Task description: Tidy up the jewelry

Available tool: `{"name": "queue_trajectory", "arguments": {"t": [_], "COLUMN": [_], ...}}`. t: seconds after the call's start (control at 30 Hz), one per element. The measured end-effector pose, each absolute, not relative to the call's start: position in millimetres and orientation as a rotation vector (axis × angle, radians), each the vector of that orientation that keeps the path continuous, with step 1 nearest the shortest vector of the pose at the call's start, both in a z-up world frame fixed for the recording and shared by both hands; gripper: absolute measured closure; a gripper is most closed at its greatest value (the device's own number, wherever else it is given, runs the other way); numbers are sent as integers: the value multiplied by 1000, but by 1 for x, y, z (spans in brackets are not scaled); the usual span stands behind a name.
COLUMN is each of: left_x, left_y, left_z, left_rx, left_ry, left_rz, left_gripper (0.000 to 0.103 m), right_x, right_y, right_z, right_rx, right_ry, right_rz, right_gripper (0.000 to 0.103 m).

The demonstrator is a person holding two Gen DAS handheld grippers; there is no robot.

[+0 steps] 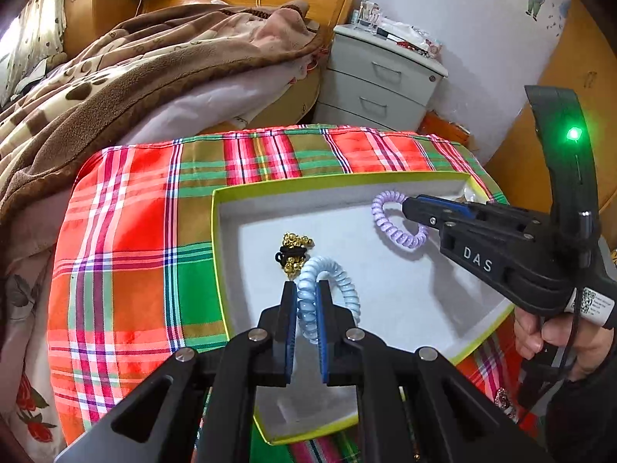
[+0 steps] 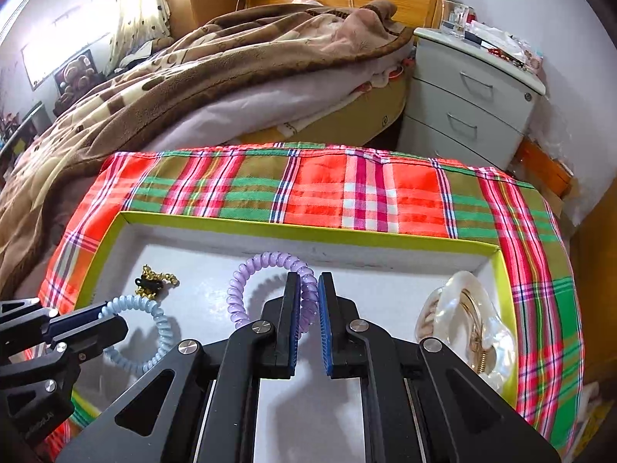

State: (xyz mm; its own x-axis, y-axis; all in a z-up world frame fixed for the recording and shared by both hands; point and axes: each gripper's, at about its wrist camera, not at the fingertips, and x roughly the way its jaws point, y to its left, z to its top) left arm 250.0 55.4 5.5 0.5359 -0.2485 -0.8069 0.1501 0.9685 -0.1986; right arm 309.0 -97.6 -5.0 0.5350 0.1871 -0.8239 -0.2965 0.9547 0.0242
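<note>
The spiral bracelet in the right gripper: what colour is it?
Pale lilac purple spiral bracelet, pinched by the right gripper; clearest in the right wrist view.

Handheld two-finger tools, pair, matte black, with operator's hand

Left tool: black linkage arms, round silver pivot screws, blue ribbed pads lining the fingers. Right tool: same build; its body in the left wrist view bears white "DAS" lettering, a green lit indicator, a QR label, a thin black cable. Right hand: bare skin, dark sleeve cuff.
</note>
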Motion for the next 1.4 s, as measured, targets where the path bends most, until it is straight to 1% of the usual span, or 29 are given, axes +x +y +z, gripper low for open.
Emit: {"name": "queue_trajectory", "arguments": {"t": [0.37,0.43,0.63,0.7,0.77,1.03,1.4], "left_x": [256,255,255,255,254,245,207], "left_y": [56,55,54,54,54,55,57], "left_z": [-2,-3,-3,-2,-2,8,32], "left_rx": [-92,-83,-90,-89,-89,-105,-106], "left_ry": [996,994,998,998,997,983,927], "left_rz": [-205,-200,-212,-207,-205,-214,-240], "left_gripper": [91,85,79,79,75,65,61], "right_x": [315,315,316,316,316,307,263], "right_y": [-97,-98,-99,-100,-100,-106,-125], "right_z": [-12,-12,-13,-13,-12,2,32], "right_rx": [-126,-119,-109,-107,-101,-61,-14], "right_ry": [978,979,984,983,983,950,871], "right_rz": [269,271,271,272,270,283,325], "right_gripper": [93,93,93,90,86,81,80]}}
